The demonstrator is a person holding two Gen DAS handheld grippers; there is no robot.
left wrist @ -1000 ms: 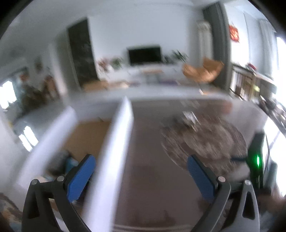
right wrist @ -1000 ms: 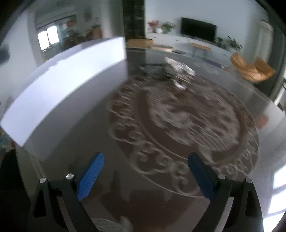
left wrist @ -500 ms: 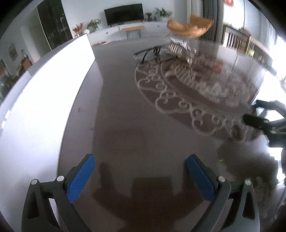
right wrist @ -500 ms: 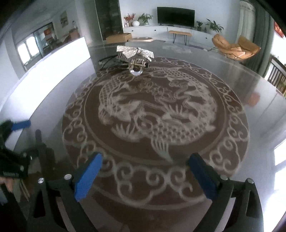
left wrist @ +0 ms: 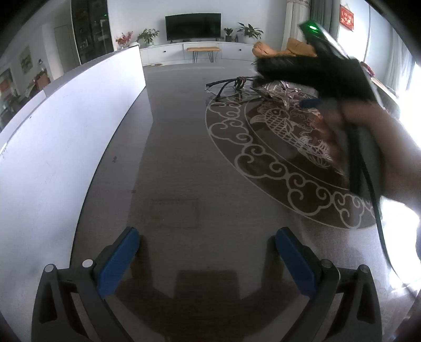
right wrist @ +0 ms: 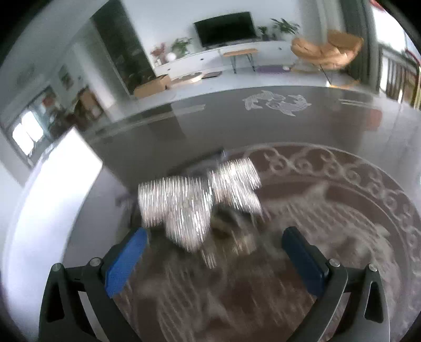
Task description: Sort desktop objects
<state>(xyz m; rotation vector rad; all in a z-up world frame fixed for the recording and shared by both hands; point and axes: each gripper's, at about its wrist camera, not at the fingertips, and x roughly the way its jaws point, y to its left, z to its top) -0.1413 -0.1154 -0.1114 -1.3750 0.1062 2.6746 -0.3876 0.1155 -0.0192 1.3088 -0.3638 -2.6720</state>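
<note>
A crinkled silver foil wrapper (right wrist: 197,202) lies on the dark glass table (right wrist: 263,123), blurred, just ahead of my open, empty right gripper (right wrist: 214,259). A small round object (right wrist: 231,223) sits behind it, too blurred to name. In the left wrist view the wrapper (left wrist: 279,90) lies far off beside black glasses (left wrist: 223,88) and a dark cord (left wrist: 240,80). My left gripper (left wrist: 206,260) is open and empty, low over bare table. The right gripper's body (left wrist: 315,71) and the hand holding it reach toward the wrapper.
A white board (left wrist: 65,126) stands along the table's left side. A round fish-pattern inlay (left wrist: 284,147) covers the table's middle. The living room with a TV (left wrist: 193,23) and orange chair (right wrist: 326,50) lies beyond.
My right gripper has moved forward across the fish pattern, close up to the foil wrapper. My left gripper tilted up slightly and stayed near the table's front.
</note>
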